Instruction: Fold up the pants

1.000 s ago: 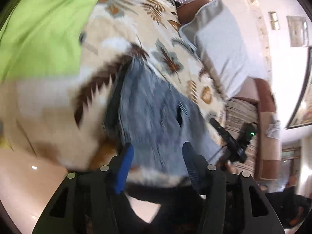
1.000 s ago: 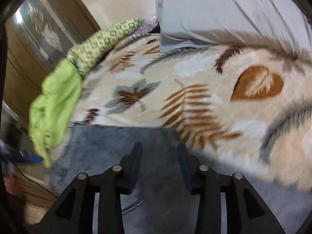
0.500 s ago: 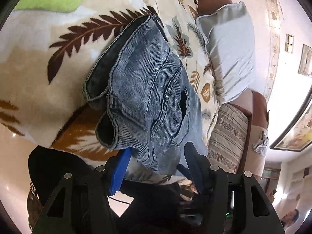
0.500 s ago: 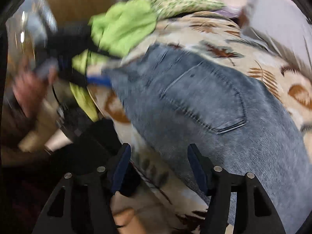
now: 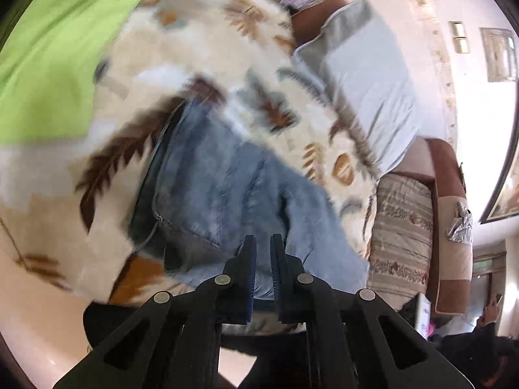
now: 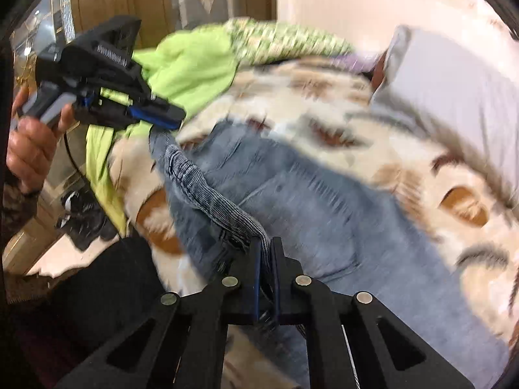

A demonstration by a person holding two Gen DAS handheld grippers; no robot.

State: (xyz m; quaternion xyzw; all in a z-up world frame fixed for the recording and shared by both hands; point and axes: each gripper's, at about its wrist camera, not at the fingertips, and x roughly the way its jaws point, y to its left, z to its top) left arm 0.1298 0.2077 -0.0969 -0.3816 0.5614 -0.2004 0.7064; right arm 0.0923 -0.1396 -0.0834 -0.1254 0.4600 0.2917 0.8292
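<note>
Blue denim pants (image 5: 227,188) lie on a leaf-patterned blanket (image 5: 201,64) on a bed. My left gripper (image 5: 262,243) has its jaws nearly together over the near edge of the pants; the right wrist view shows it (image 6: 168,118) pinching one end of the waistband. My right gripper (image 6: 265,243) is shut on the ribbed waistband (image 6: 207,194), which stretches taut from it to the left gripper. The pants' body (image 6: 324,210) spreads to the right. Both views are motion-blurred.
A lime green cloth (image 5: 48,64) lies at the bed's left, also in the right wrist view (image 6: 194,68). A grey pillow (image 5: 366,90) sits at the head of the bed. A striped cushion (image 5: 402,227) is at the right. A wooden wardrobe (image 6: 129,0) stands behind.
Both grippers have closed from open onto the pants' waistband. The waistband is now lifted and stretched between them.
</note>
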